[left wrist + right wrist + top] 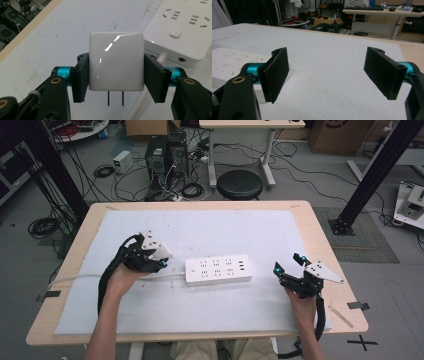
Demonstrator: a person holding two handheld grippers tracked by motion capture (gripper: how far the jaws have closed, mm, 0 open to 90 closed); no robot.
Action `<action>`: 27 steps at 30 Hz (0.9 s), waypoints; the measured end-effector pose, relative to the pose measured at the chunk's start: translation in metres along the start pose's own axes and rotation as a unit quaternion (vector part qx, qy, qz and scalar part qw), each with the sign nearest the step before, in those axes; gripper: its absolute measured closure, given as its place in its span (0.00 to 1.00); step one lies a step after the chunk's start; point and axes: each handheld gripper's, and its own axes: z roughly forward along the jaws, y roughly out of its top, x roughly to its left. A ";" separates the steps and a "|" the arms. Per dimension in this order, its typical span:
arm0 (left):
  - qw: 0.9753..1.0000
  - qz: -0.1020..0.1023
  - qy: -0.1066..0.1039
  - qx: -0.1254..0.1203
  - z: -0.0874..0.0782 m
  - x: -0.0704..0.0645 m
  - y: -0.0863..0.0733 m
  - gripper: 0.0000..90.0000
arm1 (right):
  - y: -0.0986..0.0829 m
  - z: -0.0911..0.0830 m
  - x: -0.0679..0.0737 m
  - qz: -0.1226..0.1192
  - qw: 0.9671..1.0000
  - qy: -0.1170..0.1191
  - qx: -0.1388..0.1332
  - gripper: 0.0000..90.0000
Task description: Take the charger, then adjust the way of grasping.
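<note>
Two grippers flank the power strip (218, 270), landmark at mid-mat; left gripper (116, 75) just left of the strip's cord end, clenched on a white charger (116, 61), prongs bare and pointing back toward the hand; right gripper (327, 75) right of the strip, jaws spread, nothing held; likely step: carry-to-socket; next needs prongs turned down, aligned over a two-slot socket.

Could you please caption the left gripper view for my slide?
Left claw grips a white charger, prongs exposed, beside the power strip.
</note>
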 end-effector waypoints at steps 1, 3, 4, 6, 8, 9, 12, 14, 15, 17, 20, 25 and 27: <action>1.000 -0.005 0.001 -0.007 0.001 -0.007 0.001 0.47 | 0.000 0.000 0.000 0.001 1.000 0.000 0.000 0.23; 1.000 -0.005 0.001 -0.007 0.001 -0.007 0.001 0.47 | 0.000 0.000 0.000 0.000 1.000 0.000 0.000 0.23; 1.000 -0.016 0.006 -0.019 0.003 -0.016 0.003 0.47 | 0.000 0.000 0.000 0.000 1.000 0.001 0.000 0.23; 0.999 -0.020 0.007 -0.031 0.003 -0.023 0.004 0.47 | 0.000 -0.001 0.001 0.005 1.000 0.000 0.002 0.23; 0.999 -0.023 0.008 -0.039 0.005 -0.031 0.006 0.47 | 0.000 0.000 0.000 0.000 1.000 0.001 0.000 0.23; 0.999 -0.023 0.008 -0.039 0.005 -0.031 0.006 0.47 | 0.000 0.000 0.000 0.000 1.000 0.001 0.000 0.23; 0.998 -0.022 0.008 -0.050 0.008 -0.043 0.008 0.47 | 0.000 -0.001 0.000 0.003 1.000 0.004 0.000 0.23; 0.998 -0.021 0.008 -0.054 0.012 -0.052 0.010 0.47 | 0.000 -0.001 -0.001 0.005 1.000 0.006 0.000 0.23; 0.998 -0.019 0.010 -0.054 0.012 -0.053 0.010 0.47 | 0.000 -0.001 0.000 0.005 1.000 0.008 0.000 0.23; 0.998 -0.017 0.012 -0.058 0.014 -0.060 0.011 0.47 | 0.000 -0.001 0.000 0.007 1.000 0.010 0.003 0.23; 0.998 -0.015 0.015 -0.067 0.014 -0.068 0.013 0.47 | 0.000 -0.001 0.001 -0.001 1.000 0.016 0.002 0.23; 0.996 -0.013 0.022 -0.086 0.014 -0.083 0.013 0.47 | 0.000 -0.001 0.002 0.000 1.000 0.023 0.006 0.23; 0.995 -0.009 0.027 -0.097 0.015 -0.090 0.013 0.47 | 0.000 -0.001 0.002 0.001 1.000 0.023 0.006 0.23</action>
